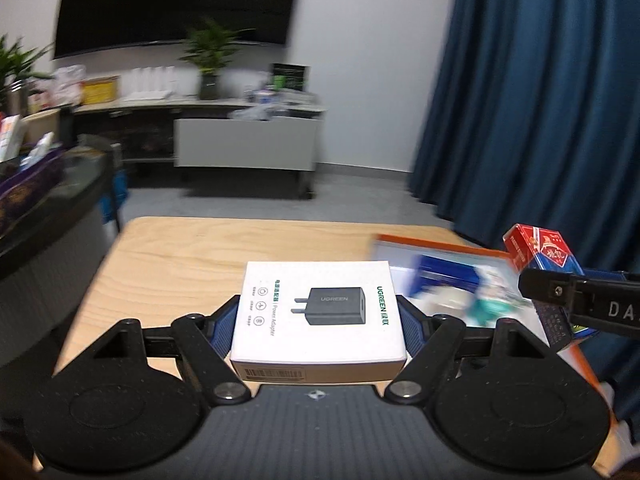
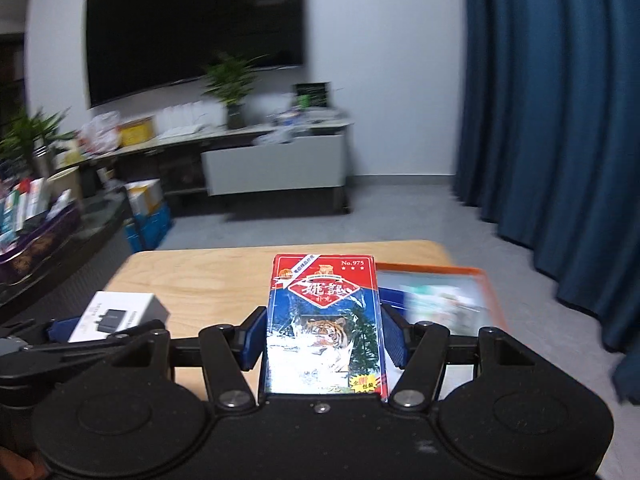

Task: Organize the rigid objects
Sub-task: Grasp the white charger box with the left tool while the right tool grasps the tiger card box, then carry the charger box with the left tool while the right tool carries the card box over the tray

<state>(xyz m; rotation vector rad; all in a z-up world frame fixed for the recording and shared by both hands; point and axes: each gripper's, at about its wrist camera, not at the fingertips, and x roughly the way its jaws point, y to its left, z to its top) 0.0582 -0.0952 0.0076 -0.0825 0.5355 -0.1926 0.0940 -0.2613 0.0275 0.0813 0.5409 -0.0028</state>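
Observation:
My left gripper is shut on a white UGREEN power adapter box and holds it above the wooden table. My right gripper is shut on a red and blue playing card box with a tiger picture, also held above the table. The card box and one right finger show at the right of the left wrist view. The adapter box shows at the left of the right wrist view.
An orange-rimmed tray or box with blue and green printed items lies on the table's right side, also in the right wrist view. A blue curtain hangs at right. A dark counter with clutter stands left.

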